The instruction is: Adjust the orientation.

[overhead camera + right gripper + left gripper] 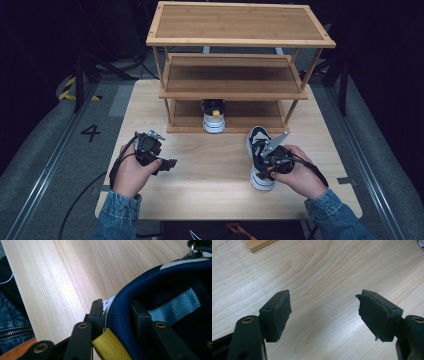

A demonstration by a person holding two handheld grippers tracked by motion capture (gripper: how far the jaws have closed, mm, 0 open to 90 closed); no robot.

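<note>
Now the right hand-held gripper [117, 312] is clamped on the heel collar of a navy-and-white shoe [259, 157], one jaw inside, one outside by the yellow pull tab [110, 346]. That shoe stands on the worktop [210, 170], its long axis pointing toward the shelf rack [235, 75], where its mate [214, 116] sits on the bottom shelf. Farther left, the left hand-held gripper [324, 315] hangs released over bare wood; no writing is legible.

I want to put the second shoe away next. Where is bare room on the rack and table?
The rack has its top and middle shelves bare. On its bottom shelf, room lies left and right of the stowed shoe. The table is bare between the two hands; it is crowded where the right claw grips the shoe.
</note>
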